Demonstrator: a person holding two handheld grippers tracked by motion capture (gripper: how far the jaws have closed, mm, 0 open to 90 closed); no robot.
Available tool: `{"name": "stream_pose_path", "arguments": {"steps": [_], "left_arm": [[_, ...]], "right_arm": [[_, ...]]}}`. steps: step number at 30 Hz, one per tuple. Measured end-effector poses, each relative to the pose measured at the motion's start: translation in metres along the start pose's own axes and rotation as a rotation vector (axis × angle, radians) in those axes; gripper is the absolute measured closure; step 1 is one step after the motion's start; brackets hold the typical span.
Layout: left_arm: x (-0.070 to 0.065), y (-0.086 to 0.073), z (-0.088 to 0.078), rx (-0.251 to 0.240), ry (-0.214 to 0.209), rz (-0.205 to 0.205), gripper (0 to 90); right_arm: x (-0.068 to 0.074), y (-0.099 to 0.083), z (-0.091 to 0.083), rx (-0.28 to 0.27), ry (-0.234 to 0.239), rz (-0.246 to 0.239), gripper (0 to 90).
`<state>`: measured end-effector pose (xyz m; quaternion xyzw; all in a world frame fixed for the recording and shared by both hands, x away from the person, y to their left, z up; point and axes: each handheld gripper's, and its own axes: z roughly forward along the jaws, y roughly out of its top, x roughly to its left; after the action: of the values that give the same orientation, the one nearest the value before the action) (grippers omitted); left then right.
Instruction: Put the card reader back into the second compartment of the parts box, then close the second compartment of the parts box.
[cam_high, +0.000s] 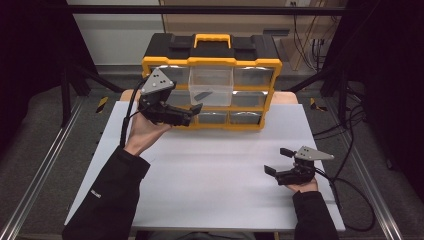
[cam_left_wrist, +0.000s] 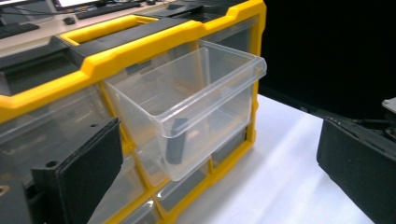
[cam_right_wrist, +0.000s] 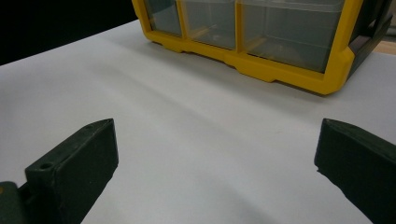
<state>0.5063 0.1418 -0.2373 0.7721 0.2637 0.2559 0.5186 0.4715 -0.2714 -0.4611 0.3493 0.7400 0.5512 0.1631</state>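
Hand-held gripper (cam_high: 192, 114) overlaps organizer (cam_high: 260, 65); drawer (cam_left_wrist: 187, 107) holds blurred dark item (cam_left_wrist: 176, 144).

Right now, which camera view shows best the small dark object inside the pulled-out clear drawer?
The left gripper view: the dark object stands close, seen through the clear drawer. The high view shows it small from above. The right gripper view shows other, shut drawers.
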Motion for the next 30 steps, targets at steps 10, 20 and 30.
{"name": "stream_pose_path", "arguments": {"steps": [10,20,30], "left_arm": [[-0.006,-0.01,0.003,-0.005,-0.022,0.004,0.0],[-0.012,-0.017,0.008,0.002,-0.033,0.01,0.1],[-0.016,-0.022,0.011,0.008,-0.046,0.016,4.6]], "right_arm": [[0.0,0.0,0.001,0.005,0.003,-0.001,0.2],[0.0,0.0,0.0,0.002,0.002,-0.001,0.2],[0.0,0.0,0.001,0.003,0.002,0.0,0.1]]}}
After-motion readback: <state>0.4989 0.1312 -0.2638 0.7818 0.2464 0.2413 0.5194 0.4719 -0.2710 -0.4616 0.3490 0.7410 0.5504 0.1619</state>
